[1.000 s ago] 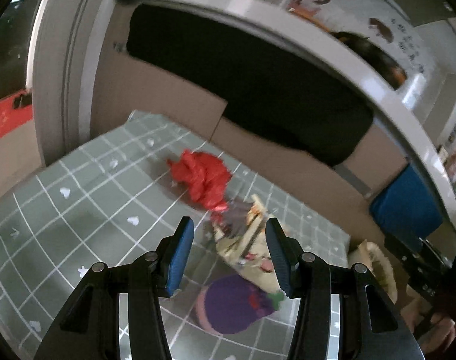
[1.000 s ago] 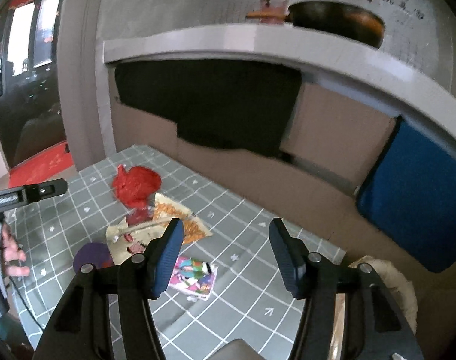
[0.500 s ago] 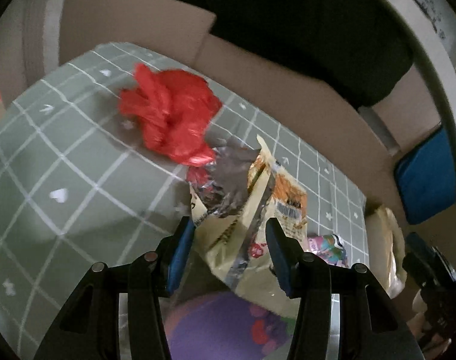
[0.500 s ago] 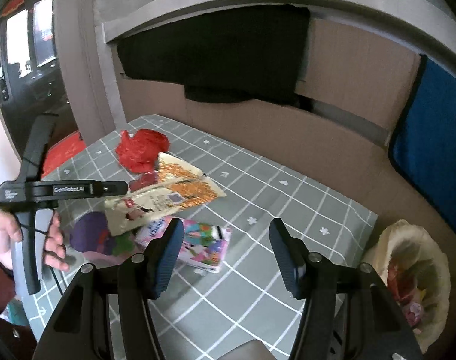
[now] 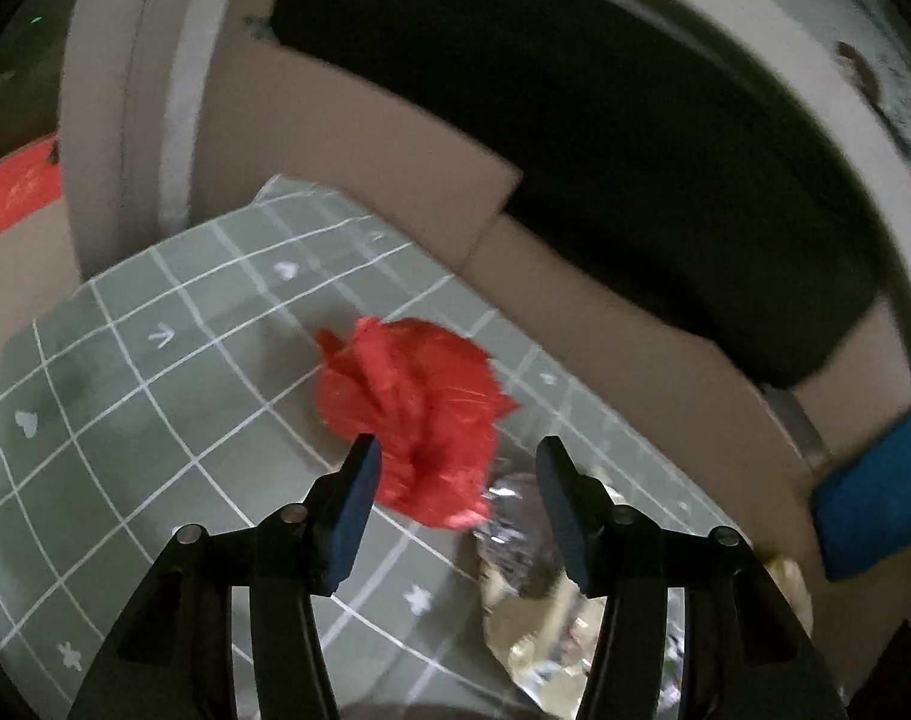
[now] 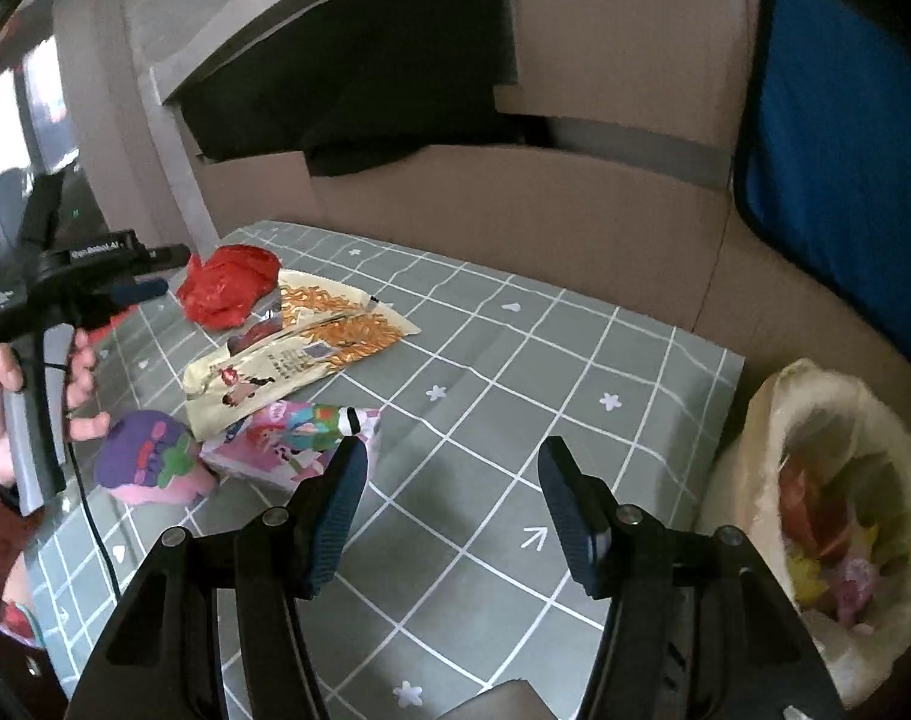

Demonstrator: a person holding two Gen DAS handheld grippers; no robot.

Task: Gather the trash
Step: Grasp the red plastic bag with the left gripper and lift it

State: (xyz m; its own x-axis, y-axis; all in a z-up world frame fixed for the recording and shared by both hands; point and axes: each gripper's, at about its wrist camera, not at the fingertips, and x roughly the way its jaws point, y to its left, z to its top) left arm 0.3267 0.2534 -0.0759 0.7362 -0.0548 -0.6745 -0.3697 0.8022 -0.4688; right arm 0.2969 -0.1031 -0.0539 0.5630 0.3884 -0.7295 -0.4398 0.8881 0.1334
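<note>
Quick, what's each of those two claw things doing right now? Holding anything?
Left gripper: opening, empty, aimed at the red bag.
Right gripper: opening, empty, above the cloth.

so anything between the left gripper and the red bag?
Nothing visible. The left gripper, jaws opening, frames the crumpled red bag with only bare tablecloth around it; the foil snack wrapper lies beside it.

free: right tablecloth (image 6: 515, 432) | blocked: left, wrapper pile (image 6: 299, 354)
</note>
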